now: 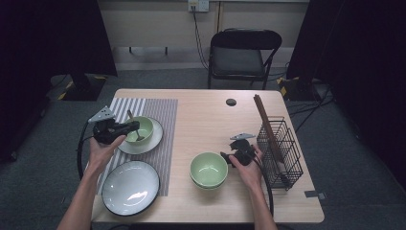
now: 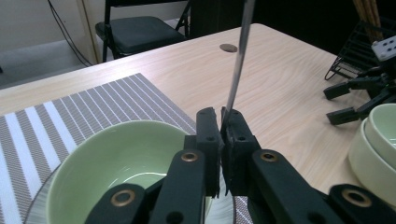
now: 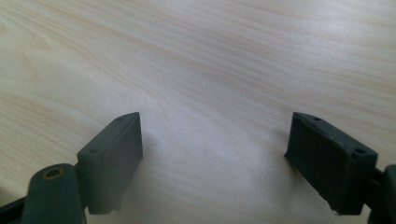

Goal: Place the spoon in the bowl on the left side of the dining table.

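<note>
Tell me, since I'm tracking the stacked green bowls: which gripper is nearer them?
Right. The right gripper sits just beside the stacked green bowls; the left gripper is across the table, over the placemat.

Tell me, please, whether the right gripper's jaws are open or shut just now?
Open. In the right gripper view, the right gripper has its two black jaws set wide apart, with bare wooden table between them and nothing held.

Bare forearms, no sleeves, a black two-jaw left gripper point(image 1: 130, 127) and right gripper point(image 1: 229, 157) in hand. Behind each claw, a grey three-cornered plate on top and a black cable trailing back. Just behind the blocky black pads point(image 3: 114, 154), brass-coloured pivot rivets and small screw holes.
</note>
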Demonstrator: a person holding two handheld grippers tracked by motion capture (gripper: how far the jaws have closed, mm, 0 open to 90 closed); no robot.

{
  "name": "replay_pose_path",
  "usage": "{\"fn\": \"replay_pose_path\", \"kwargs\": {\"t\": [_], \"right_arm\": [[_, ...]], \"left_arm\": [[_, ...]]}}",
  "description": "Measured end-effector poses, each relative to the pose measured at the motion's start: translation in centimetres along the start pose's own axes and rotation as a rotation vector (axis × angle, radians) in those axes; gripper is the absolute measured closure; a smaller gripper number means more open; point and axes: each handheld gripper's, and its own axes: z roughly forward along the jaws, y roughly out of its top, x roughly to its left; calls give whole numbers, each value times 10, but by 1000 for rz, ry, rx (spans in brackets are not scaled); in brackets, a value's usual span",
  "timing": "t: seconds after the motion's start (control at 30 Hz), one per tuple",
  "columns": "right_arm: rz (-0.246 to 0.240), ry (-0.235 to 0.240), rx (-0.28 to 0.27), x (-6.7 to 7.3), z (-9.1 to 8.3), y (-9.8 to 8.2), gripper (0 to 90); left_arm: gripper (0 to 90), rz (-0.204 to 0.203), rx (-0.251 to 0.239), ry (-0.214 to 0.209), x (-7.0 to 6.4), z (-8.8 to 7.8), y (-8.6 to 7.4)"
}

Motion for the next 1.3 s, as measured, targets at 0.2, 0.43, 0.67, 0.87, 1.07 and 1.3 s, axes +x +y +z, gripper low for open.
{"fn": "replay_pose_path", "kwargs": {"t": [0.2, 0.43, 0.67, 0.87, 1.07, 1.3], "right_arm": [[1, 1, -10, 0, 0, -1, 169], [-2, 2, -68, 0, 0, -9, 167], [1, -1, -79, 0, 0, -10, 166], [4, -3, -78, 0, 0, -10, 165], [4, -3, -79, 0, 0, -10, 166], [4, -3, -79, 0, 0, -10, 166]], "left_arm": [[864, 13, 13, 2, -2, 1, 0], [854, -7, 15, -5, 0, 2, -6], [841, -6, 20, -5, 0, 0, -11], [814, 9, 18, -2, -3, -7, -11], [795, 10, 7, -17, -3, -15, -11], [825, 49, 44, 18, -2, -22, -12]]}}
